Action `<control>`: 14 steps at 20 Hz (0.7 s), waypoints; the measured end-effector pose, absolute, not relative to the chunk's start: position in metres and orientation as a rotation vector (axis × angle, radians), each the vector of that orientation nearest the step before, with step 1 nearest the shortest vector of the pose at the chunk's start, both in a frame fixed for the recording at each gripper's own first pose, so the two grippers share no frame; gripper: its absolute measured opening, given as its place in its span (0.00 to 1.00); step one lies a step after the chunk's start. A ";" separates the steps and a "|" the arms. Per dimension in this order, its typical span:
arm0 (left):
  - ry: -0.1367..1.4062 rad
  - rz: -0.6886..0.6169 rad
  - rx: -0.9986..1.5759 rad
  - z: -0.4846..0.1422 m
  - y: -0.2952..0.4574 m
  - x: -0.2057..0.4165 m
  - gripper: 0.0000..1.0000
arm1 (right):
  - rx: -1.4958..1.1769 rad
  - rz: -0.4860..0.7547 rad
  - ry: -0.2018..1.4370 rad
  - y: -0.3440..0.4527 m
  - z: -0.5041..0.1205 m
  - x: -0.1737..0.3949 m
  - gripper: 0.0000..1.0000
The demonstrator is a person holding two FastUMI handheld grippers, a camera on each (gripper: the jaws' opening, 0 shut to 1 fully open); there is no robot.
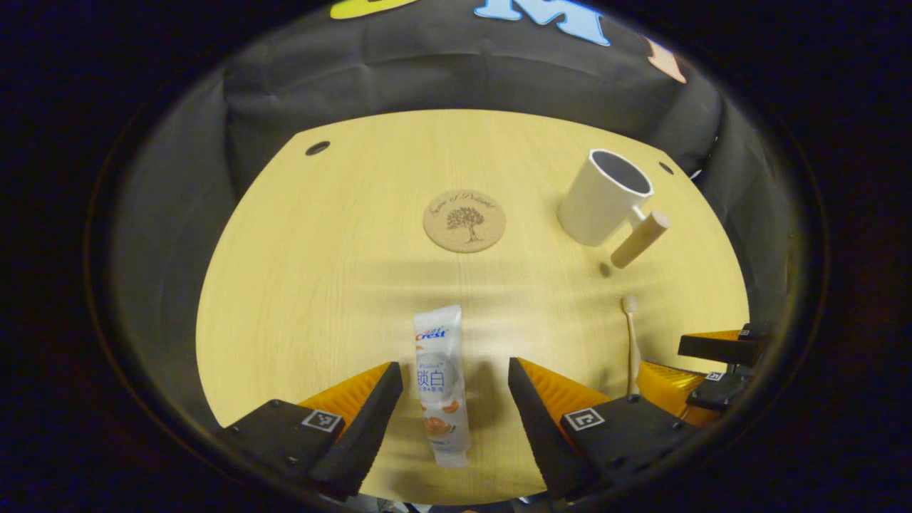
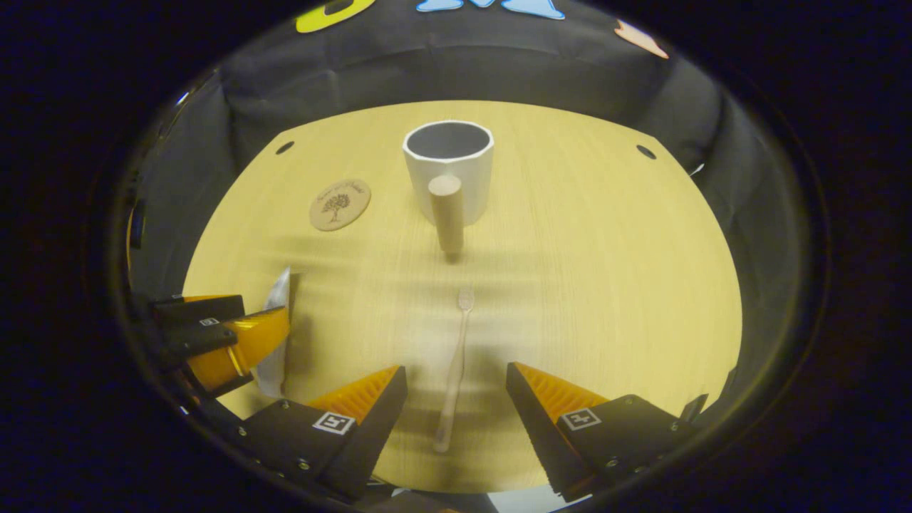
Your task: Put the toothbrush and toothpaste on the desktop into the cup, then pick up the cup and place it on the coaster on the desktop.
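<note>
Lying flat on the pale wood table [image 1: 320, 285], label up: a white toothpaste [image 1: 441, 385] tube with printed fruit near its lower end, lengthwise between the wide-spread jaws of the left gripper [image 1: 454, 406], touching neither finger. Seen from the right gripper view as a thin silvery edge [image 2: 276, 335] just behind that same gripper [image 2: 214, 335]. Resting nearby to the right: a slim, light wooden toothbrush [image 2: 454, 377], head pointing away toward the cup, handle running down between the equally wide jaws of the right gripper [image 2: 456, 406], again untouched. Standing upright farther back: a white cup [image 2: 449, 174] with a faceted rim, dark inside, and a stubby cylindrical wooden handle jutting toward the camera. Sitting to the cup's left, well apart: a round cork coaster [image 1: 464, 220] stamped with a tree. Plenty of bare table around coaster and cup; curved far edge with small dark holes [image 1: 317, 148] near the corners, black cloth wall close behind. Right gripper [image 1: 712, 363] also visible in the left gripper view, just beside the toothbrush [image 1: 631, 345].
</note>
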State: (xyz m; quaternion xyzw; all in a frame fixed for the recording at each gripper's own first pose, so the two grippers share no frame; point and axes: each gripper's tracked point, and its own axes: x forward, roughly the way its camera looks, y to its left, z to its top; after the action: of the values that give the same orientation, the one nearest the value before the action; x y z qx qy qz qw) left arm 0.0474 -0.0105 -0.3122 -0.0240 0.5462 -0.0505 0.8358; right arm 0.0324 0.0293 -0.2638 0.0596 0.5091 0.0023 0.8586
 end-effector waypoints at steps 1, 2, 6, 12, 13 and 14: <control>1.178 -0.105 -0.051 -0.316 -0.010 0.045 0.97 | 0.128 0.004 1.087 0.029 -0.269 0.032 0.89; 1.198 -0.103 -0.051 -0.319 -0.010 0.044 0.97 | 0.132 0.005 1.104 0.029 -0.273 0.033 0.89; 1.287 -0.097 -0.053 -0.336 -0.009 0.037 0.97 | 0.144 0.018 1.169 0.031 -0.285 0.031 0.89; 1.357 -0.103 -0.029 -0.345 -0.007 0.031 0.97 | 0.120 0.041 1.277 0.036 -0.299 0.020 0.84; 1.362 -0.103 -0.029 -0.347 -0.007 0.031 0.94 | 0.119 0.036 1.288 0.035 -0.301 0.020 0.82; 1.367 -0.101 -0.030 -0.348 -0.008 0.031 0.93 | 0.119 0.029 1.293 0.034 -0.301 0.021 0.80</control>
State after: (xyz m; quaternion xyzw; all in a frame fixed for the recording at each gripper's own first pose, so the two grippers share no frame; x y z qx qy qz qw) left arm 0.0308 -0.0080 -0.3478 -0.0137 0.6314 -0.0467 0.7739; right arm 0.0207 0.0339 -0.3009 0.0555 0.6019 0.0133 0.7966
